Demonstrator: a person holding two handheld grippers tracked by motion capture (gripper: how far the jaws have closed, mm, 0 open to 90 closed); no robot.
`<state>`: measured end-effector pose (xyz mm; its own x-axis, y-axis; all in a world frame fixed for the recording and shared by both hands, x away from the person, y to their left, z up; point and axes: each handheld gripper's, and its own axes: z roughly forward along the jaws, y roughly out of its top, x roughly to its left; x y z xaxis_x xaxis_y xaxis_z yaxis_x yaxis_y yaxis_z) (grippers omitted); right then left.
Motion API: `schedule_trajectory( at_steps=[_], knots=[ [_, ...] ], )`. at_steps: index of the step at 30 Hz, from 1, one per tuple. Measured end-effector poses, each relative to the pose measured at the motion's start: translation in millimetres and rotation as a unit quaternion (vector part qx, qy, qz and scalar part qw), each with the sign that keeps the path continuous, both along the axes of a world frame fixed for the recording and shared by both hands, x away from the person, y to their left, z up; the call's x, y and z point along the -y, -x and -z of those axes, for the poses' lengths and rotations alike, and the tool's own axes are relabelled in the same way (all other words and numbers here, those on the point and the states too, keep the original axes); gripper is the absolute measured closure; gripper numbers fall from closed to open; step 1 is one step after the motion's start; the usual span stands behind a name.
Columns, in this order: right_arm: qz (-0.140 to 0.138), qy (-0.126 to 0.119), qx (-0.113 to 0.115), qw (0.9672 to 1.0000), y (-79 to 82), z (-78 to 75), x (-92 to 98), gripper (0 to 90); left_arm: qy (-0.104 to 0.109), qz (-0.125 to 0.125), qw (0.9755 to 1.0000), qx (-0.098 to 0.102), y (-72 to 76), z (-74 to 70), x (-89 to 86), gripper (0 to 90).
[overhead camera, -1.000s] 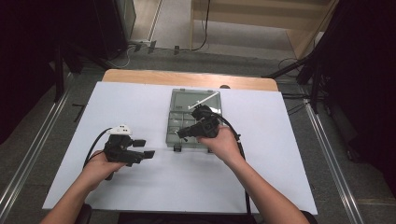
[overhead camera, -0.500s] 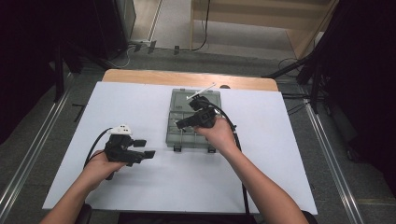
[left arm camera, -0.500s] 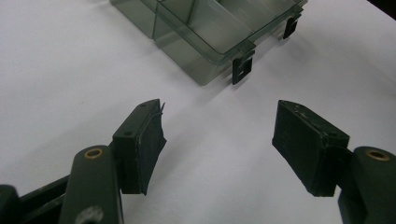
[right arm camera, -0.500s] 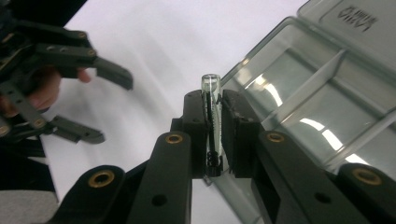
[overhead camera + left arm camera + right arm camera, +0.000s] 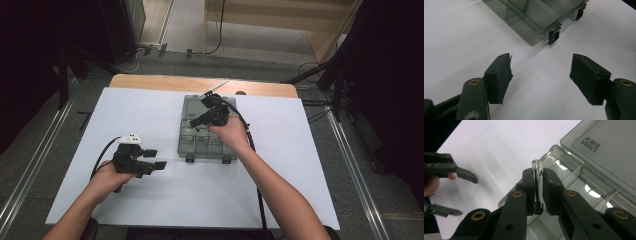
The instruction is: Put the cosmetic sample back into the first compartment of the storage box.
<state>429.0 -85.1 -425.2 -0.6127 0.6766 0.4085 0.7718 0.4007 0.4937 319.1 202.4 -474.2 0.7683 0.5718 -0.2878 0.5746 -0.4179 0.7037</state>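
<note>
Clear glass or plastic is what your right gripper (image 5: 538, 192) has hold of: a small tube-like vial (image 5: 537, 170) stands upright between its two black pads, which are closed nearly together and press on it from both sides, with the rounded top of the vial rising just above the jaw tips. Right beneath and beyond those jaws lies the smoky translucent compartment box (image 5: 584, 182), its dividers showing through just past the tips and its open lid (image 5: 604, 147), printed with lettering, lying flat farther out to the upper right of that view. From the high view your right gripper (image 5: 209, 114) hangs over the box (image 5: 200, 145), above the compartments, with its cable trailing back along your forearm. Your left gripper (image 5: 150, 159) rests low over the white table cover (image 5: 150, 210), well apart from the box and to the near left of it. Its jaws stand wide apart with nothing between the pads (image 5: 501, 77), only bare white surface; ahead of them and somewhat to the right sits the near corner of the box (image 5: 534, 22) with its two dark latches (image 5: 554, 37).
</note>
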Motion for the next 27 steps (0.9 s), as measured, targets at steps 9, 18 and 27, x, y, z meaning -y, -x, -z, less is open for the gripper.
schedule_trajectory(
  at_steps=[9, 18, 27],
  knots=[
    [0.016, 0.002, -0.005, 0.9999, -12.6, 6.7, -5.6, 81.8, -0.003, -0.001, 1.0000, 0.001, -0.4, 0.0, -2.0, 32.8],
    [0.026, 0.014, -0.014, 0.9995, -19.9, 20.4, -14.8, 81.7, -0.003, 0.001, 1.0000, 0.001, -0.4, 0.2, -2.0, 32.8],
    [0.024, 0.029, -0.021, 0.9991, -22.0, 30.2, -24.7, 81.5, -0.002, 0.001, 1.0000, 0.001, -0.4, 0.2, -2.4, 32.8]
  ],
)
